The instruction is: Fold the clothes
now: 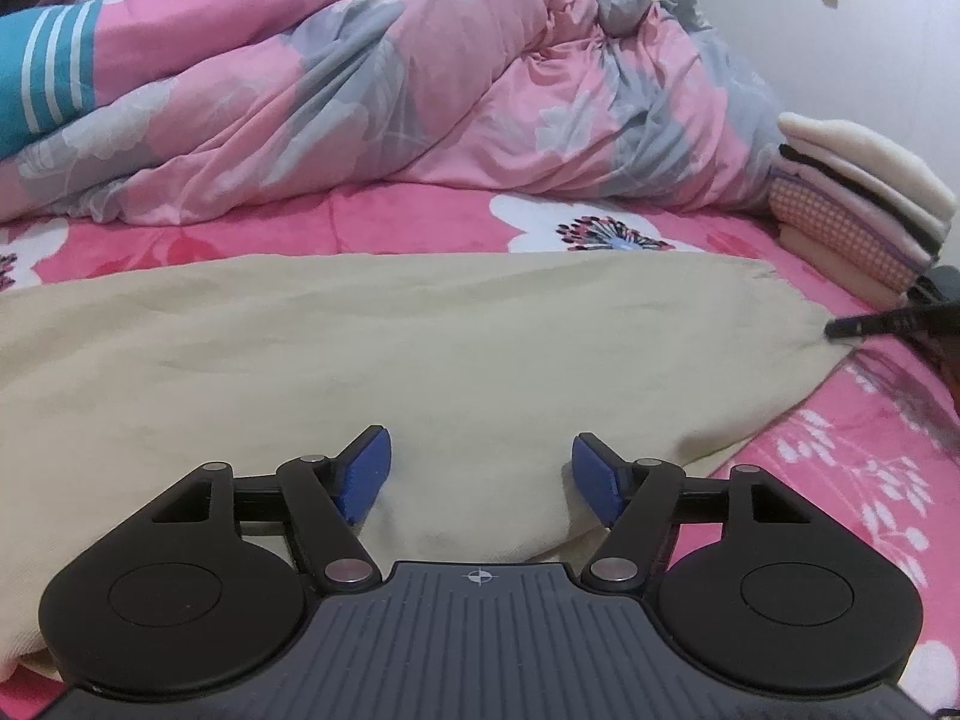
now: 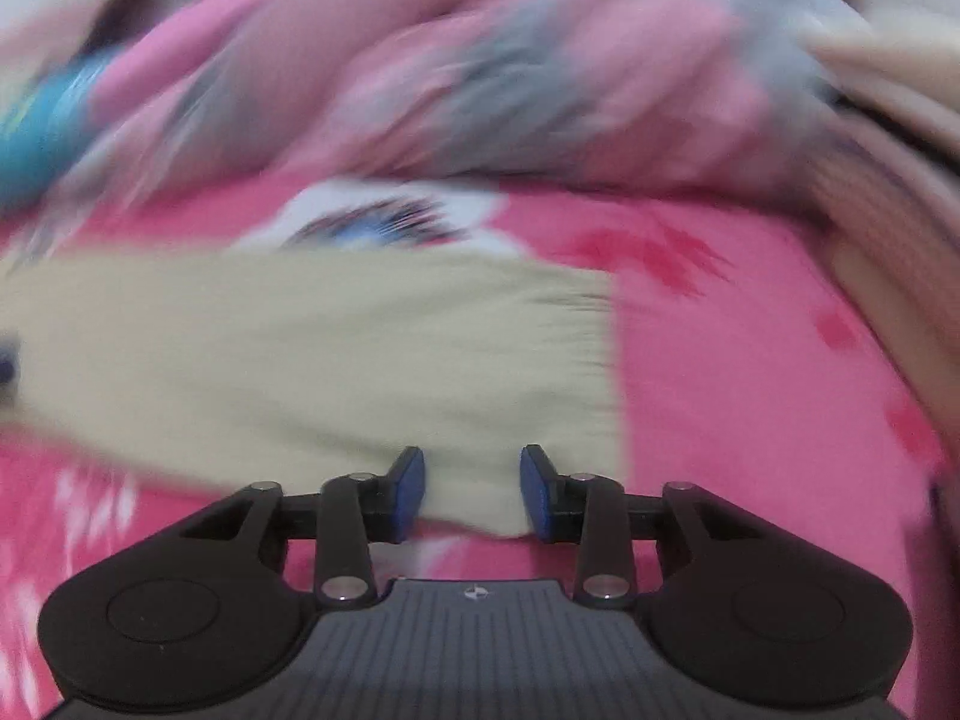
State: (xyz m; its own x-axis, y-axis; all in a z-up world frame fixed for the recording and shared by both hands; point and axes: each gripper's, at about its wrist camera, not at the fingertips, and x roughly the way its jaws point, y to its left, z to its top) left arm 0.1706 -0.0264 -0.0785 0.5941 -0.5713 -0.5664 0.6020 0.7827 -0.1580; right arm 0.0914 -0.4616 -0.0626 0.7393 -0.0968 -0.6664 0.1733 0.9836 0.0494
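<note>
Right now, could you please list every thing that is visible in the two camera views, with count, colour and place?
beige garment: one, beige, spread flat on the bed sheet, nearest to both cameras
bed sheet: one, bright pink with white flowers, under everything
quilt: one, pale pink and grey floral, bunched up behind the garment
teal cloth: one, teal with white stripes, far left by the quilt
folded stack: one pile, cream, black and checked pink layers, far right on the bed
wall: white, behind the bed on the right
left tongs: black with blue pads, open over the garment's near edge
right tongs: black with blue pads, open at the garment's right end; that view is blurred
</note>
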